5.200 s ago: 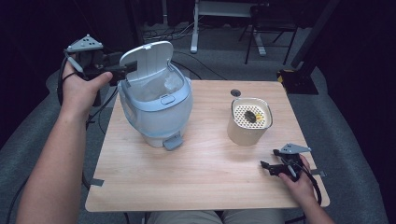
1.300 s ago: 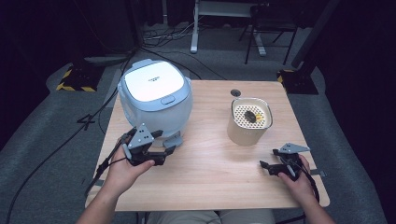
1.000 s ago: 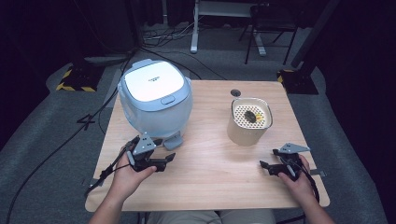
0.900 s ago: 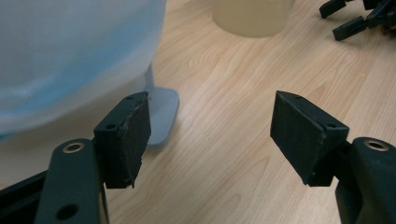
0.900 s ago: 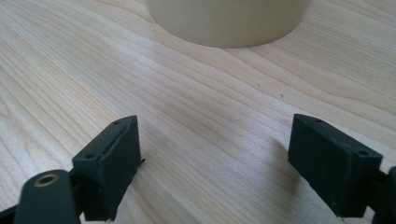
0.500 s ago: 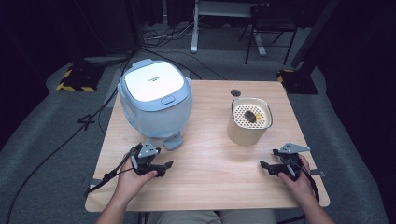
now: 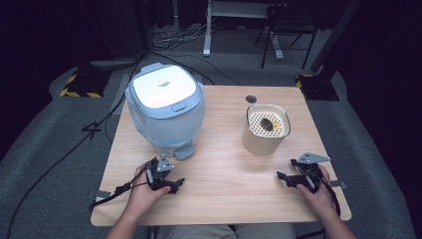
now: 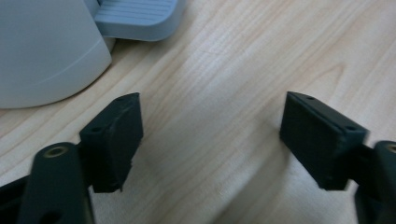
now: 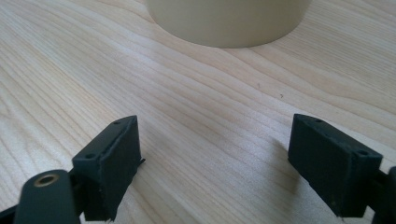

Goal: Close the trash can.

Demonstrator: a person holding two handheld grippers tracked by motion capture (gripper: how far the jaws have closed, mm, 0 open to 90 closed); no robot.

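A pale blue rice cooker (image 7: 165, 110) with its white lid down stands at the table's back left; its rounded body (image 8: 42, 46) and grey front tab (image 8: 135, 18) fill the top left of the left gripper view. A beige pot (image 7: 265, 129) with a perforated insert stands at the right, its base (image 9: 229, 21) just ahead in the right gripper view. My left gripper (image 7: 178, 185) rests low on the wood in front of the cooker, open and empty (image 8: 212, 140). Near the front right edge my right gripper (image 7: 281, 178) lies open, empty too (image 9: 215, 161).
The wooden table (image 7: 219, 169) has a small round hole (image 7: 251, 99) behind the pot. Cables (image 7: 74, 144) trail over the grey floor at the left. A desk frame and chair legs (image 7: 239, 30) stand beyond the table's far edge.
Five seconds ago the cooker's lid stood up with my left gripper at it; now it is down. In the last second my left gripper drew back toward the front edge. The right one stayed still.
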